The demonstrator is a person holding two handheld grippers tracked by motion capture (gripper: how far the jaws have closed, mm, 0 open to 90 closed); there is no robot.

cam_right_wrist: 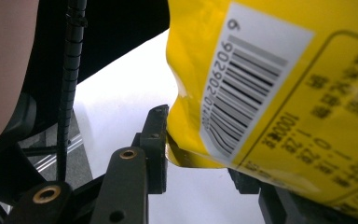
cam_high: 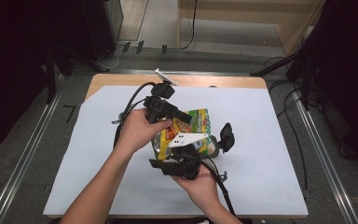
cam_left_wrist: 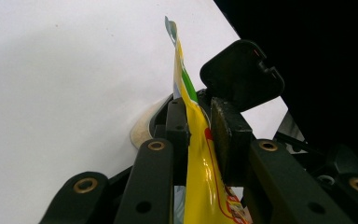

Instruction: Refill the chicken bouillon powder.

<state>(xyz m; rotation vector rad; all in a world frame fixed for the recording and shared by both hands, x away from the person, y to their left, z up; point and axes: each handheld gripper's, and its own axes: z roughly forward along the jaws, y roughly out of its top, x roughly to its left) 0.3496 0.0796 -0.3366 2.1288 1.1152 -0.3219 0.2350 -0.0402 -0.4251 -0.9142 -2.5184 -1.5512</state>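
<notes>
A yellow snack bag (cam_high: 198,122) with red and green print is held up over the middle of the table between my two grippers. My left gripper (cam_high: 186,117) reaches in from the left. In the left gripper view it (cam_left_wrist: 199,126) is shut on the bag (cam_left_wrist: 201,182), which stands edge-on between the pads. My right gripper (cam_high: 199,142) comes from below. In the right gripper view it (cam_right_wrist: 200,156) has its left pad (cam_right_wrist: 157,135) pressed into the lower corner of the bag (cam_right_wrist: 261,93), below the barcode. Its other jaw is mostly hidden behind the bag.
A white sheet (cam_high: 261,163) covers the wooden table. A pale round object (cam_left_wrist: 142,131) lies on it just beyond the bag. Cables trail from both grippers across the table. Dark stands and floor rails flank the table.
</notes>
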